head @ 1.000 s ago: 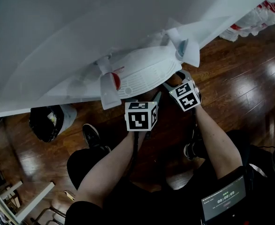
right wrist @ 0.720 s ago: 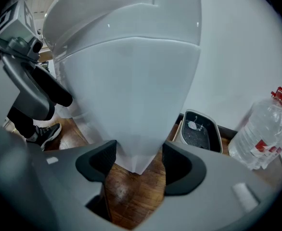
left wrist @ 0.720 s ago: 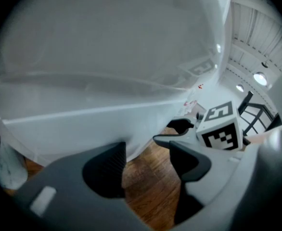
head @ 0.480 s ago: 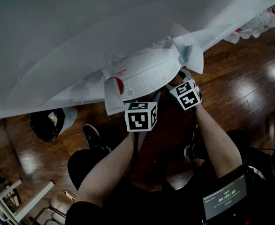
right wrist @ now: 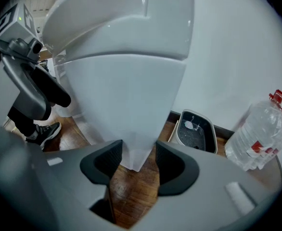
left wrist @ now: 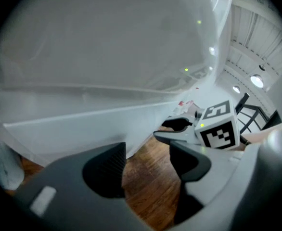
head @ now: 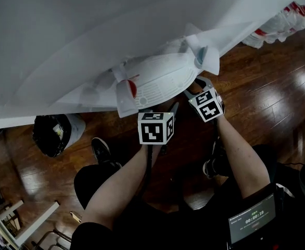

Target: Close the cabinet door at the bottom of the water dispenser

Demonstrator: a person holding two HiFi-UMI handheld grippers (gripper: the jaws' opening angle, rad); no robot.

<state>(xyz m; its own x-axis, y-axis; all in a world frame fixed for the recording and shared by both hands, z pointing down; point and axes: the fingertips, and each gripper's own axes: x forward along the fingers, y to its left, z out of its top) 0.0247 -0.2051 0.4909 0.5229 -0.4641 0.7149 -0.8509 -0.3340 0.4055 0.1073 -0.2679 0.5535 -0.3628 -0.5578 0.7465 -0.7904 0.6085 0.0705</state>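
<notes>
left gripper (left wrist: 148, 161): jaws apart, empty, only wood floor (left wrist: 146, 189) between them; white water dispenser (left wrist: 83, 124) wall just ahead. right gripper (right wrist: 137, 166): jaws closing, bottom cabinet corner (right wrist: 134, 148) between the pads, not visibly pinched. Can't tell door from body. water jug (right wrist: 259, 136) far right.

Floor: dark brown wooden boards (head: 277, 92), glossy, with bright patches of reflected light. A white wall (right wrist: 237, 47) meets the floor at a dark baseboard (right wrist: 225, 130). We note clear water bottles (right wrist: 259, 136) with red caps on the floor by this wall, and a white-rimmed tub (right wrist: 195, 130), dark inside, just beside them. A waste bin (head: 51, 134) lined with a black bag stands apart. Round ceiling lights (left wrist: 256, 81) are lit.
</notes>
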